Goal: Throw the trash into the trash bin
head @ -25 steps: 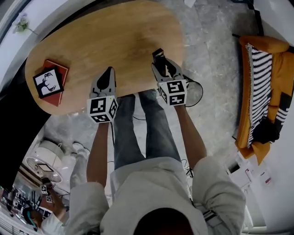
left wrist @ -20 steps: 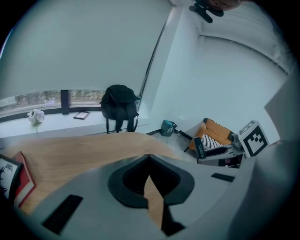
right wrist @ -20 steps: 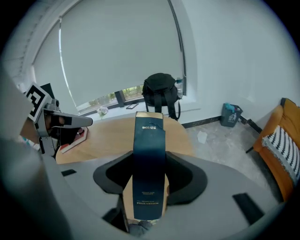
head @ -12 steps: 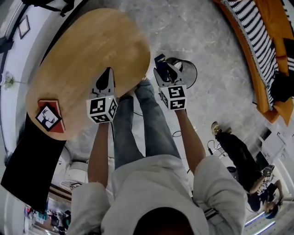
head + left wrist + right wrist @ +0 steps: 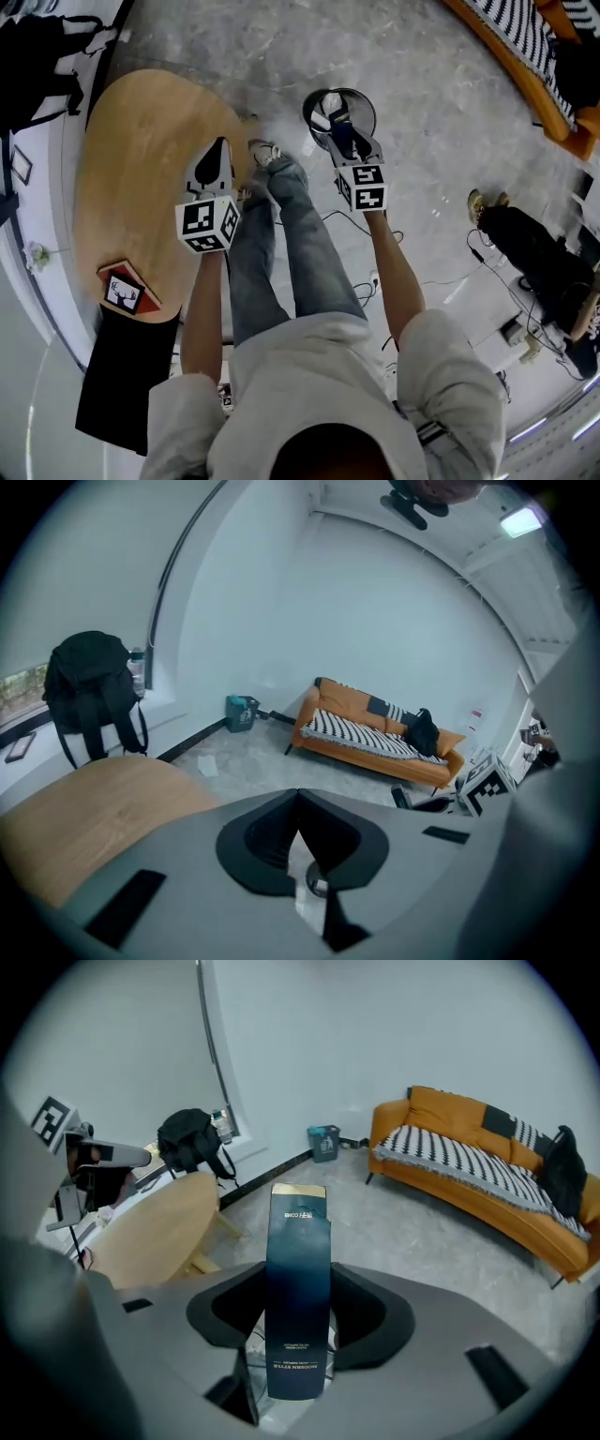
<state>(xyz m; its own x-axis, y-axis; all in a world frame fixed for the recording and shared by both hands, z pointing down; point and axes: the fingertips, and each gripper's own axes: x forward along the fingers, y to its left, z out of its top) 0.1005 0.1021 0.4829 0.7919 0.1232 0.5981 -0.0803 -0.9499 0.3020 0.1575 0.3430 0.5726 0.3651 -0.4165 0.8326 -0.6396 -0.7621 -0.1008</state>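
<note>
A tall dark blue carton stands upright between the pads of my right gripper, which is shut on it. In the head view that right gripper hangs over a round black-rimmed trash bin on the grey floor, with something white inside the bin. My left gripper is above the edge of the wooden table. In its own view the left gripper has its jaws meeting at the tips with nothing between them.
A red book with a black-and-white cover lies on the table's near end. A black backpack sits beyond the table. An orange sofa and a small teal bin stand by the wall. Another person is at the right; cables cross the floor.
The whole view has swung: the table slid off to the left and the trash bin came in under the right gripper. Both grippers keep their grip states, the carton still held.
</note>
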